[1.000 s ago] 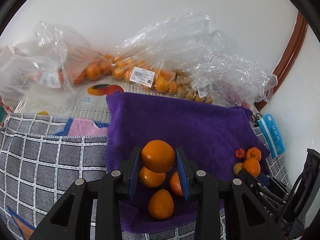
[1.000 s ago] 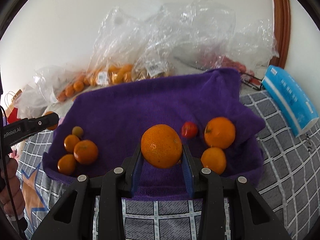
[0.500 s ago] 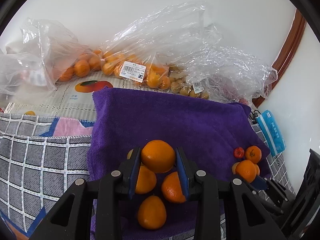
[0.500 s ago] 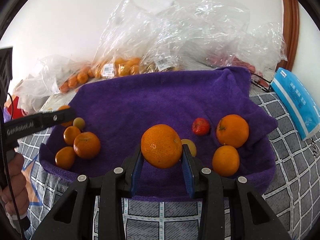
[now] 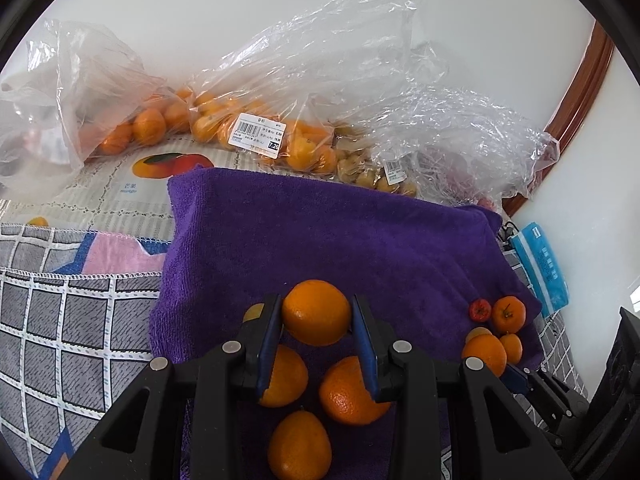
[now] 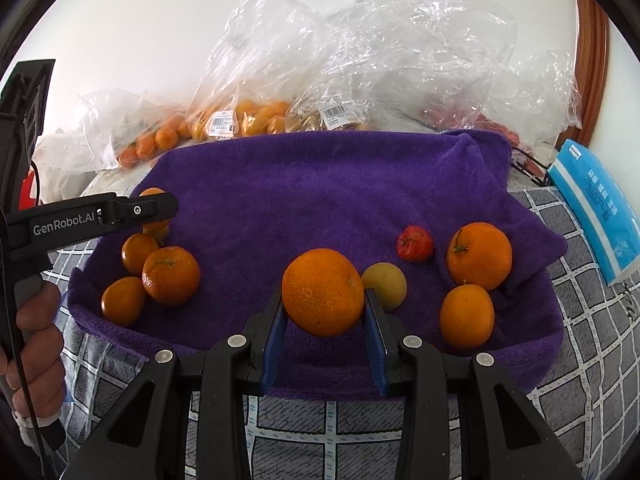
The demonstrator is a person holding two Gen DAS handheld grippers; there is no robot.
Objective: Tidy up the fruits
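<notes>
With both hands up over the purple towel (image 6: 320,184), I have an orange clamped in each tool. My left tool (image 5: 316,320) grips an orange (image 5: 316,312) between its blue pads, held off the towel above a cluster at the towel's 6 o'clock edge in the left wrist view: three oranges (image 5: 352,392) lie close together below the pads, and a small yellowish fruit (image 5: 253,313) peeks out at 9 o'clock of the held one. My right tool (image 6: 323,312) grips a second orange (image 6: 323,292), also raised off the cloth, near the towel's front fold. Just at 3 o'clock of it lies a pale yellow fruit (image 6: 386,285), partly hidden by the right pad. Further toward 2 o'clock sit a small red fruit (image 6: 415,243), a stemmed orange (image 6: 479,255) and another orange (image 6: 466,316) below it, the two nearly touching. At 9 o'clock in the right wrist view the left tool's black arm reaches over the other cluster, my hand (image 6: 36,344) on its handle. Behind the towel, at 12 o'clock, clear plastic bags (image 5: 256,120) of oranges and small yellowish fruit lie along the wall. A blue packet (image 6: 596,216) lies on the grey checked cloth (image 6: 592,360) at 3 o'clock.
</notes>
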